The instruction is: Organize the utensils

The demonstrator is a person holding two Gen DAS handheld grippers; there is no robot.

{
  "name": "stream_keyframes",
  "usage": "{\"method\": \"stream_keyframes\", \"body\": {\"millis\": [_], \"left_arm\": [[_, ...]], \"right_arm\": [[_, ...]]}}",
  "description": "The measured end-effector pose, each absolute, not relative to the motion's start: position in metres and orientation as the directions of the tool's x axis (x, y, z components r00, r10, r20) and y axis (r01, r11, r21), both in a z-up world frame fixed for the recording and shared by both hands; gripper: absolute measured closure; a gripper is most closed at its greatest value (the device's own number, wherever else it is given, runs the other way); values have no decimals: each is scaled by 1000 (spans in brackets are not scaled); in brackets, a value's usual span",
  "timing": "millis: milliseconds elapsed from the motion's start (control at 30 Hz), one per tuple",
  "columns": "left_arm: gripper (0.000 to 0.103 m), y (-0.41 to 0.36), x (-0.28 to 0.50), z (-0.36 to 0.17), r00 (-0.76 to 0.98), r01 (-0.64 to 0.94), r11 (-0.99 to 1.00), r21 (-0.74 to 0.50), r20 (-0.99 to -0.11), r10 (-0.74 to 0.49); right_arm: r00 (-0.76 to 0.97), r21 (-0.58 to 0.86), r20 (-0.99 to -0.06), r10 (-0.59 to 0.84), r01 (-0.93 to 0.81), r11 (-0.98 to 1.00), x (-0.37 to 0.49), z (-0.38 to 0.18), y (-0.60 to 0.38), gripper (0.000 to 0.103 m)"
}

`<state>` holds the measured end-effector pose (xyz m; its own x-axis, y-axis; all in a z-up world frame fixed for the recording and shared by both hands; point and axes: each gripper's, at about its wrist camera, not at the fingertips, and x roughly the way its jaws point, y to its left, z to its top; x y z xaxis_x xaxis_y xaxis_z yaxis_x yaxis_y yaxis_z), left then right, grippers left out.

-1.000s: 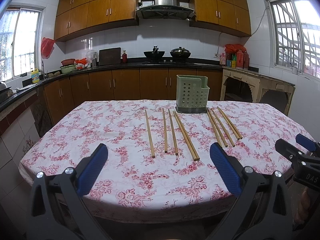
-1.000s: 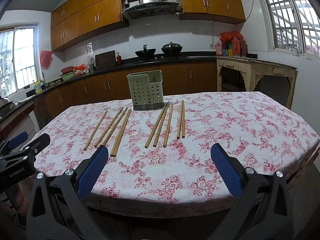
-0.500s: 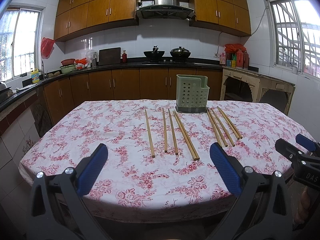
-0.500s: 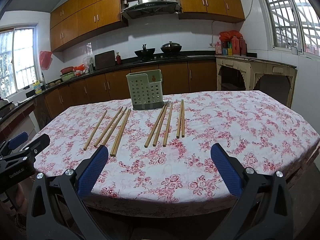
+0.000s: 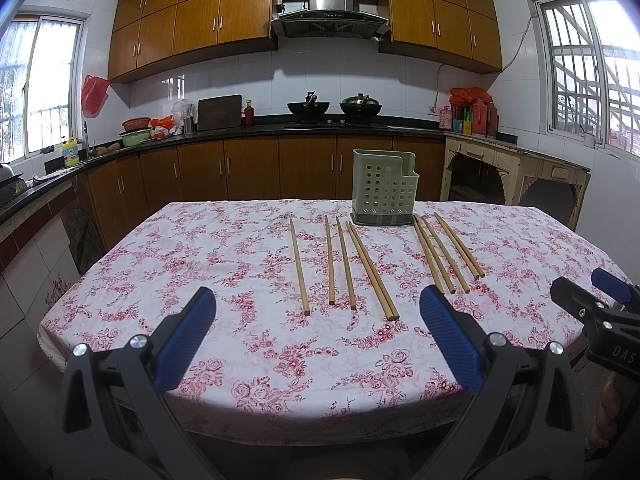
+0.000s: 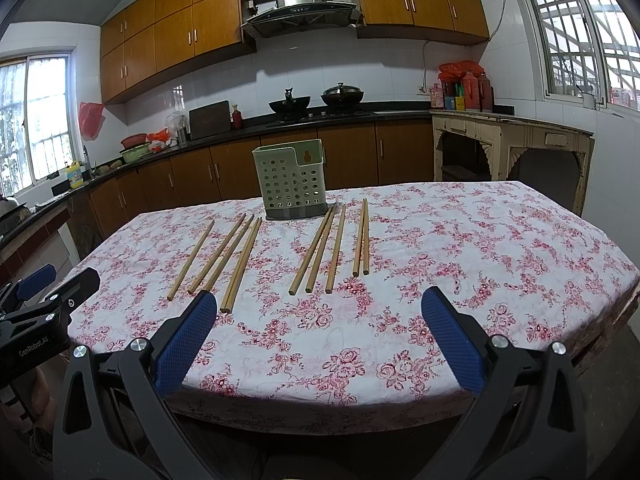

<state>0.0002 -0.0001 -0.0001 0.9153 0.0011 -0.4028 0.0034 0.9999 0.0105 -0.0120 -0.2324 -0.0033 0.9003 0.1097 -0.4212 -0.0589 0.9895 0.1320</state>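
Several wooden chopsticks lie on the floral tablecloth in two groups, a left group (image 5: 340, 266) and a right group (image 5: 448, 254), also seen in the right wrist view (image 6: 320, 250). A pale green perforated utensil holder (image 5: 383, 189) (image 6: 293, 185) stands upright behind them. My left gripper (image 5: 320, 340) is open and empty above the table's near edge. My right gripper (image 6: 320, 340) is open and empty, also short of the chopsticks. The right gripper shows in the left wrist view at the right edge (image 5: 592, 300); the left gripper shows in the right wrist view at the left edge (image 6: 48, 292).
The table (image 5: 200, 264) has a rounded near edge. Kitchen counters with wooden cabinets (image 5: 248, 168) run behind and to the left, with pots on a stove (image 5: 334, 109). A cream side table (image 5: 516, 164) stands at the right wall.
The right gripper has shifted slightly, so the holder and chopsticks sit a little left in its view. The left gripper has barely moved.
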Motion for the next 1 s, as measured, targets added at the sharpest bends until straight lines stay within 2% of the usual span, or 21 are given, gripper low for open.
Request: {"method": "stream_keyframes", "body": {"millis": [1000], "left_arm": [[4,3,2,-1,910,-5,1000,13,-415,9]], "right_arm": [[893,142,-434,117,-60,988,-8,-8,-234,2]]}}
